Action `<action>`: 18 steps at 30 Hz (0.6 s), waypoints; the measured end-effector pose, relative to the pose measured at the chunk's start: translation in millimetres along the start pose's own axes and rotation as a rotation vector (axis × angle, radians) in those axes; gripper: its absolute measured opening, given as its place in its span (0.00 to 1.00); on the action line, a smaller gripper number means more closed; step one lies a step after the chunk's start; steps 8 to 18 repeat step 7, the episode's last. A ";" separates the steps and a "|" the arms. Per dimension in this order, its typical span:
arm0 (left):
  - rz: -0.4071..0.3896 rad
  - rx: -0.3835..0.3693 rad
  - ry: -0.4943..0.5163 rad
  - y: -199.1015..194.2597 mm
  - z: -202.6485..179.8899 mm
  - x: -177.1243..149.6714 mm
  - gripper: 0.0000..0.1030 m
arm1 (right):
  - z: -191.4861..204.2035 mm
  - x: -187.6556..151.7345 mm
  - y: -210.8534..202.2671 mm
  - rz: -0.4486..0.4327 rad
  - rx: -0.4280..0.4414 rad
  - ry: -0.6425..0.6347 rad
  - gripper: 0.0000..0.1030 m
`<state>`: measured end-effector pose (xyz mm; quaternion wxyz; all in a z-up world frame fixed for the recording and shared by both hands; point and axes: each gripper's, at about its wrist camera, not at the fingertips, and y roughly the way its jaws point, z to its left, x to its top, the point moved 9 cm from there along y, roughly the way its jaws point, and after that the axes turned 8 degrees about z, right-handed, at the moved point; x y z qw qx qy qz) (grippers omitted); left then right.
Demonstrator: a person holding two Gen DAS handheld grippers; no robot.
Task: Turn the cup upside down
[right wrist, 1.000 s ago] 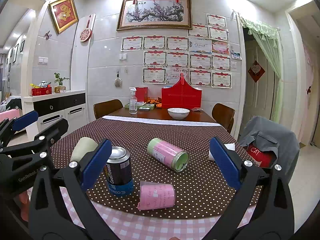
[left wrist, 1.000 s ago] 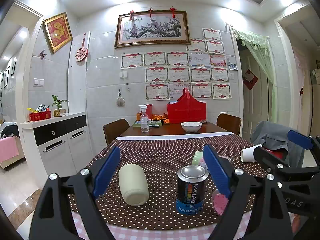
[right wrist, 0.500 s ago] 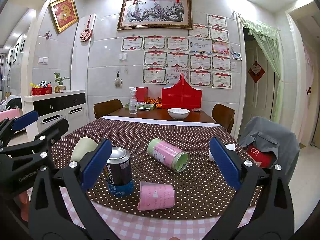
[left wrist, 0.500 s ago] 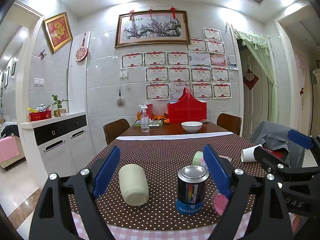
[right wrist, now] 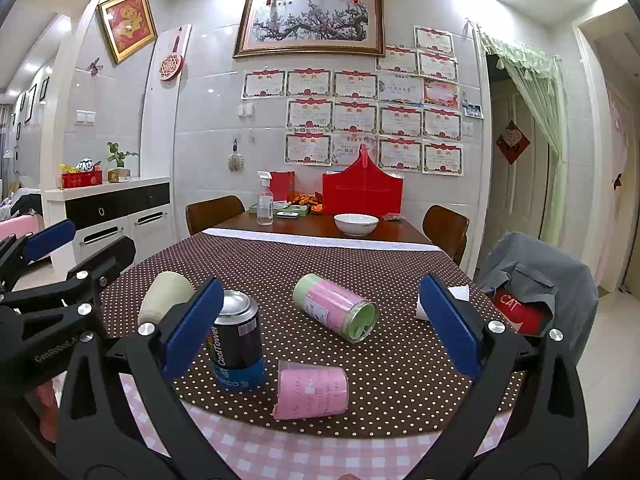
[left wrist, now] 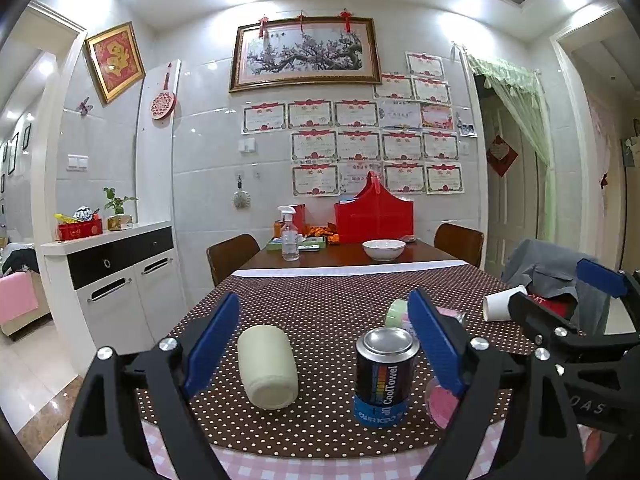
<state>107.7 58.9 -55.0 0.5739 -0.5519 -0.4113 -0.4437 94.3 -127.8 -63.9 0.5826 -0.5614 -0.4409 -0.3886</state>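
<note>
A cream cup [left wrist: 267,366] lies on its side on the dotted tablecloth, between my left gripper's open fingers; it also shows in the right wrist view [right wrist: 166,298]. A pink cup [right wrist: 311,390] lies on its side near the front edge, between my right gripper's fingers. A green-and-pink tube cup [right wrist: 335,307] lies on its side mid-table. A white paper cup [left wrist: 502,306] lies on its side at the right. My left gripper [left wrist: 324,344] is open and empty. My right gripper [right wrist: 320,328] is open and empty.
A dark CoolTowel can [left wrist: 385,376] stands upright near the front, also in the right wrist view [right wrist: 237,346]. Farther back stand a white bowl [right wrist: 356,224], a spray bottle [right wrist: 265,204] and a red box [right wrist: 362,196]. A chair with grey clothing [right wrist: 532,280] is right.
</note>
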 end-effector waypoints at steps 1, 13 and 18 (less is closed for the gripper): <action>0.004 0.003 0.003 2.5 0.8 -0.8 0.84 | -0.3 0.0 1.4 0.003 -0.001 -0.001 0.93; 0.062 0.009 -0.006 17.5 8.7 -8.5 0.84 | -5.7 -5.7 13.2 0.040 -0.020 -0.011 0.93; 0.062 0.009 -0.006 17.5 8.7 -8.5 0.84 | -5.7 -5.7 13.2 0.040 -0.020 -0.011 0.93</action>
